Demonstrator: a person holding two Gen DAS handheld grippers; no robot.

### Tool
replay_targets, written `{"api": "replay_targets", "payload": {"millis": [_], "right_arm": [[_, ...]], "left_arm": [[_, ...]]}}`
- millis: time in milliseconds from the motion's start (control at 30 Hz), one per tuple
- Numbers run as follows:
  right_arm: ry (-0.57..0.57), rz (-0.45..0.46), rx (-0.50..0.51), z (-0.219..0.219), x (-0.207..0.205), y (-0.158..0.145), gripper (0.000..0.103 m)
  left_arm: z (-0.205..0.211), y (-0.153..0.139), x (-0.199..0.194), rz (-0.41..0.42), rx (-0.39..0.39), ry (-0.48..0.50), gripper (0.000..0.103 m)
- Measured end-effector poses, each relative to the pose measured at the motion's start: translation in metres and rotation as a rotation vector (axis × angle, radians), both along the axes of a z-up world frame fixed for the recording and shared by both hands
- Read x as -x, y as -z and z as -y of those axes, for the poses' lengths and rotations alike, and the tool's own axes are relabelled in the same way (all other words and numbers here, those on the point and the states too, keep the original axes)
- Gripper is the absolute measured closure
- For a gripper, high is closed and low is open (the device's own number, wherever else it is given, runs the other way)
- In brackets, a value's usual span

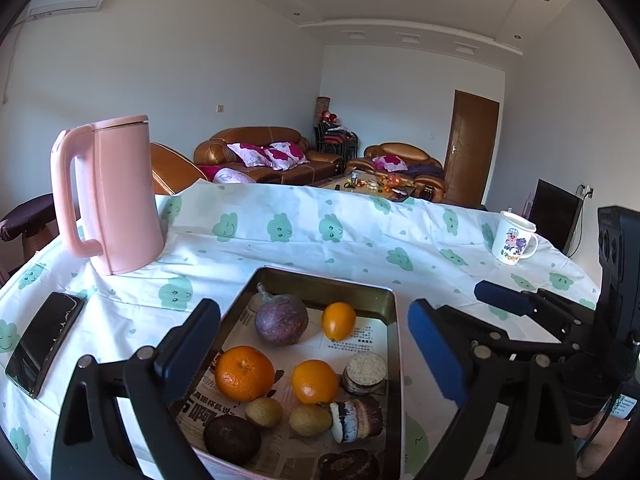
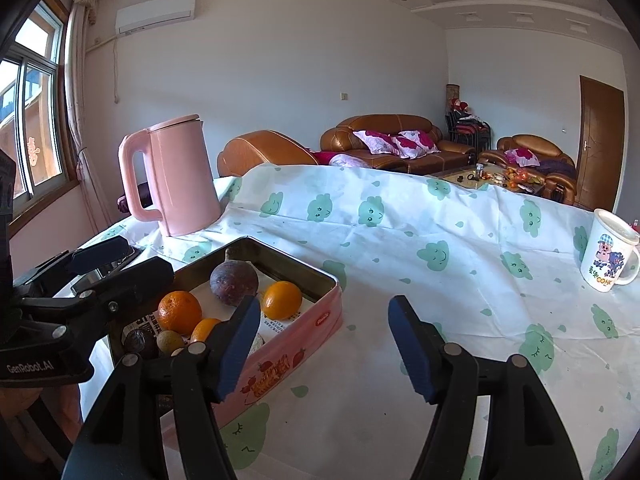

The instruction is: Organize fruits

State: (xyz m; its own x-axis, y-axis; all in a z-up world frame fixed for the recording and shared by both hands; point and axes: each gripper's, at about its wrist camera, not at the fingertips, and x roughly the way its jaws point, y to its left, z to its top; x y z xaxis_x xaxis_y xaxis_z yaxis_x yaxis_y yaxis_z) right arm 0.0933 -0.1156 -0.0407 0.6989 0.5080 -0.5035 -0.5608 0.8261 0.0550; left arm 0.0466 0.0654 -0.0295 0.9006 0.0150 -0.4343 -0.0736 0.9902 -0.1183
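A pink tin box (image 1: 394, 344) lined with newspaper holds a purple passion fruit (image 1: 281, 319), a mandarin (image 1: 244, 373), two small oranges (image 1: 339, 321) (image 1: 314, 381), two small greenish-brown fruits (image 1: 264, 412), a dark round fruit (image 1: 232, 438) and round cakes (image 1: 365, 372). My left gripper (image 1: 314, 350) is open and empty, with one finger on each side of the box. My right gripper (image 2: 324, 344) is open and empty, to the right of the box (image 2: 296, 344). The right gripper also shows in the left wrist view (image 1: 502, 300).
A pink kettle (image 1: 112, 196) stands at the back left. A black phone (image 1: 44, 342) lies left of the box. A white cartoon mug (image 2: 610, 256) stands at the right. The table has a white cloth (image 2: 440, 240) with green prints.
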Motion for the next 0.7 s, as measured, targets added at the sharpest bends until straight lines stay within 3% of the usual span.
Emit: {"api": "replay_targets", "payload": {"millis": [700], "right_arm": [[0.023,0.032,-0.007,0.017,0.016,-0.009,0.031]], "left_arm": [[0.009,-0.004,0.003,0.009,-0.006,0.013,0.004]]}}
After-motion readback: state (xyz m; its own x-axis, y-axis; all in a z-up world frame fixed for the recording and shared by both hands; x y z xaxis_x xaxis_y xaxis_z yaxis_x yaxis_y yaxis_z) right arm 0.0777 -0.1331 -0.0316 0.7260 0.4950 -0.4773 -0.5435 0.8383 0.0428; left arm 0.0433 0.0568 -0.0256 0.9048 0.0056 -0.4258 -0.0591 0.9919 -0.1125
